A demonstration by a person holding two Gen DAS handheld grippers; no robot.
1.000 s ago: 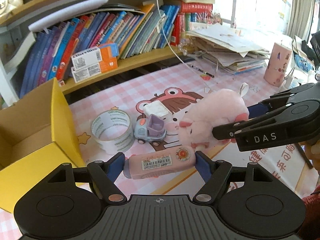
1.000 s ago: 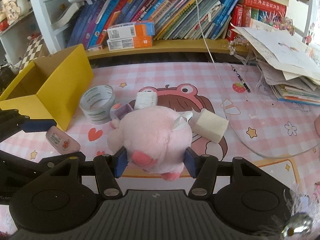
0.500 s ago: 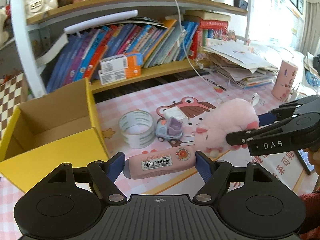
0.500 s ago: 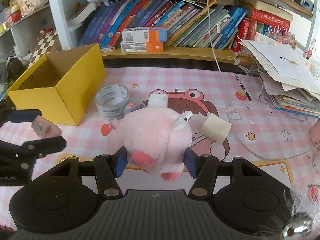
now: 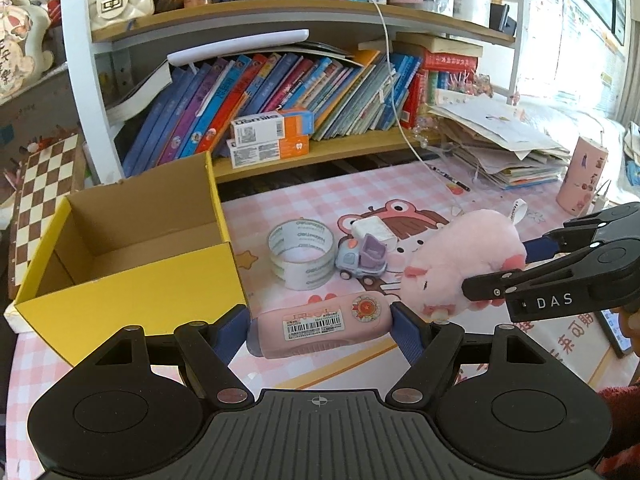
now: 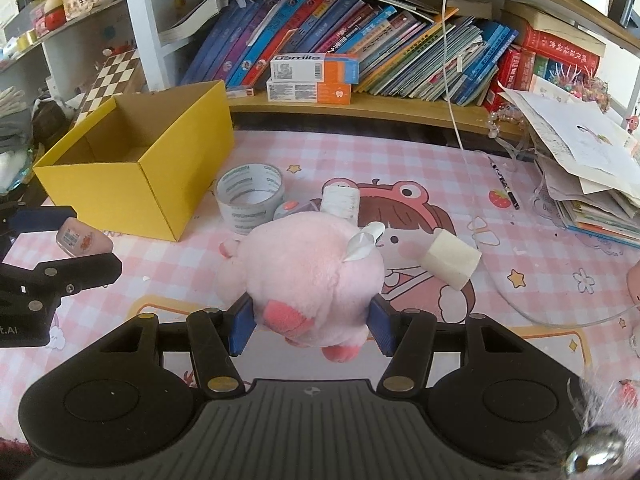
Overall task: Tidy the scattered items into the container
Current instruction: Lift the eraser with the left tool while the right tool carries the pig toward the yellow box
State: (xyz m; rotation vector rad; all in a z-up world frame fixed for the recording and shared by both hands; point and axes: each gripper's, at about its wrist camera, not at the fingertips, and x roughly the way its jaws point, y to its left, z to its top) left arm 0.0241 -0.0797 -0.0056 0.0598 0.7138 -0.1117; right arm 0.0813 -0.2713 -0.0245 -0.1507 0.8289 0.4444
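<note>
My left gripper (image 5: 320,326) is shut on a pink case with a barcode label (image 5: 320,326), held above the mat just right of the open yellow box (image 5: 132,304). My right gripper (image 6: 312,326) is shut on a pink plush pig (image 6: 312,272), lifted above the mat; it shows at the right of the left wrist view (image 5: 464,260). The yellow box (image 6: 136,176) looks empty inside. A tape roll (image 5: 300,254), a small toy truck (image 5: 362,258) and a white block (image 6: 452,258) lie on the pink mat.
A small white packet (image 6: 340,204) lies by the truck. A bookshelf with books and orange boxes (image 5: 272,140) runs along the back. A paper stack (image 6: 580,168) sits at the right, a pen (image 6: 504,190) and a white cable (image 6: 452,80) near it. A pink cup (image 5: 582,178) stands far right.
Both grippers have risen and pulled back with their loads; the left one has shifted so the yellow box now shows fully. The items on the mat have not moved.
</note>
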